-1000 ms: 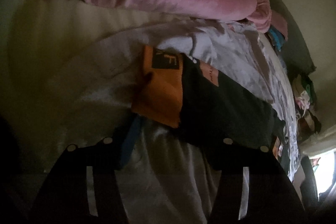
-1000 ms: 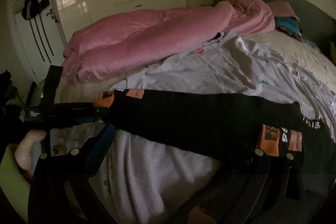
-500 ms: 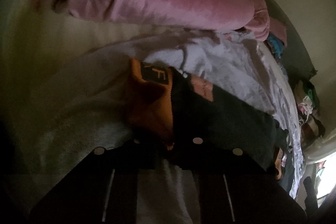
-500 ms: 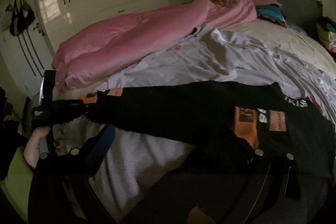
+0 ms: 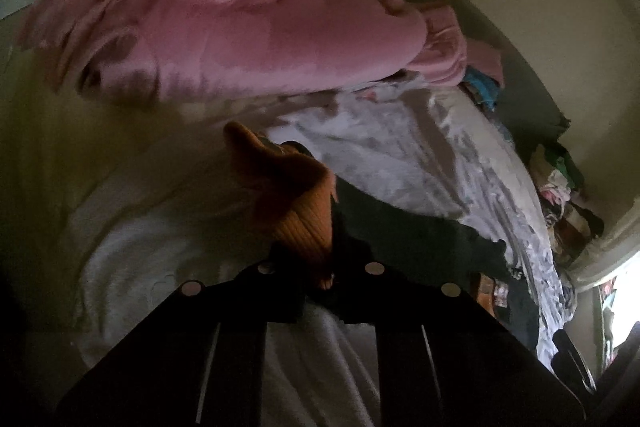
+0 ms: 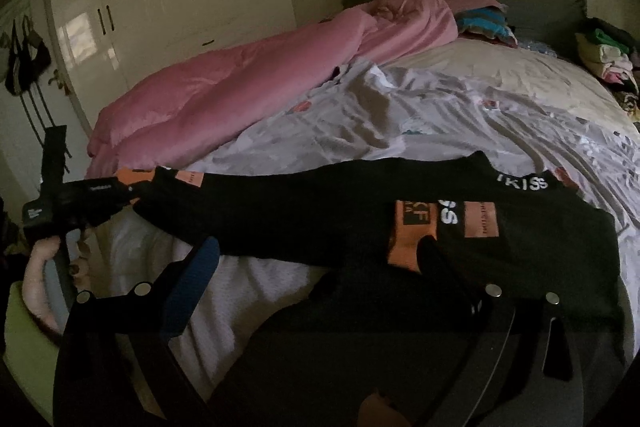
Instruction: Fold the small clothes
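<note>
Left tongs [image 5: 320,269] clamp the ribbed orange cuff [image 5: 298,211]; right tongs [image 6: 320,281] stand spread over the black garment [image 6: 320,211]; rumpled bed [image 6: 520,75] beyond lies open.

A bed [image 6: 520,75] carries everything here, with a crumpled pale sheet [image 6: 400,123] across its middle. A pink duvet [image 6: 248,83] is bunched along the far side, black trousers [image 6: 320,211] stretch across the sheet, and folded clothes [image 6: 608,55] sit by the headboard.

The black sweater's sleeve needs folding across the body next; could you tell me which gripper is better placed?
Left. The left gripper is shut on the orange cuff of the black sweater; the right gripper is open.
</note>
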The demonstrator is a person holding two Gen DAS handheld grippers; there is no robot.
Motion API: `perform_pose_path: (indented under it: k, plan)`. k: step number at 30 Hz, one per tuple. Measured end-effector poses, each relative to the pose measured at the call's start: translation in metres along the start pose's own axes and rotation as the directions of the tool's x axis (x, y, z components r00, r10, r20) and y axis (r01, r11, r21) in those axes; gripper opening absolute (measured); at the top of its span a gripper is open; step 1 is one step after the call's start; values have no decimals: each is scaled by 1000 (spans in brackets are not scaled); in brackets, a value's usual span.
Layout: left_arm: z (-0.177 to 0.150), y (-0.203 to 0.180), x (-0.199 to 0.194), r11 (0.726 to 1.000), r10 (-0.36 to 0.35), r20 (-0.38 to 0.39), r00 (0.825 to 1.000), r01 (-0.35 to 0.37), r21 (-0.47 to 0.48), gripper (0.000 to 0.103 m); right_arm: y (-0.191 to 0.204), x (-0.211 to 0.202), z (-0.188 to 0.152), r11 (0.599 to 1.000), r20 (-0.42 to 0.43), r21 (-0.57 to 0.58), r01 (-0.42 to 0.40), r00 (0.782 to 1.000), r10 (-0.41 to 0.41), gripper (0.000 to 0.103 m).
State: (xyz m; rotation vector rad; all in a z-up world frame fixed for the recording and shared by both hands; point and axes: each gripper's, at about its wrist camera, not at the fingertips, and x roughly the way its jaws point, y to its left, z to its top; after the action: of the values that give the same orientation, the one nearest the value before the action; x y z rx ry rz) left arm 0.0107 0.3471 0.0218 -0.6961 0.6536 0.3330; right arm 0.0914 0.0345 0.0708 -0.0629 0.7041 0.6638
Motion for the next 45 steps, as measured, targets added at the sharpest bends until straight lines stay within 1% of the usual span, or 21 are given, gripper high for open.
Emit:
perform_pose_path:
  k: [13,18,22,29,36,45]
  plan:
    - [-3,-46,-23,995,-50,33,998,47,87,4,-33,-37,-2,997,54,64,40,998,-44,98]
    - [-3,-63,-29,991,-64,38,997,59,117,4,-45,-47,-5,994,69,82,73,994,-79,98]
    - [-6,-82,-33,986,-71,40,997,64,156,4,-58,-55,-9,990,77,110,87,992,-96,98]
    - [-6,-112,-38,976,-101,43,994,91,199,4,-85,-68,-14,981,97,168,100,988,-118,98]
    - [-5,-151,-36,961,-143,24,989,133,242,4,-118,-89,-22,963,126,240,122,980,-155,98]
    - [-13,-212,-33,926,-181,6,983,168,338,4,-163,-111,-37,930,147,337,145,968,-204,98]
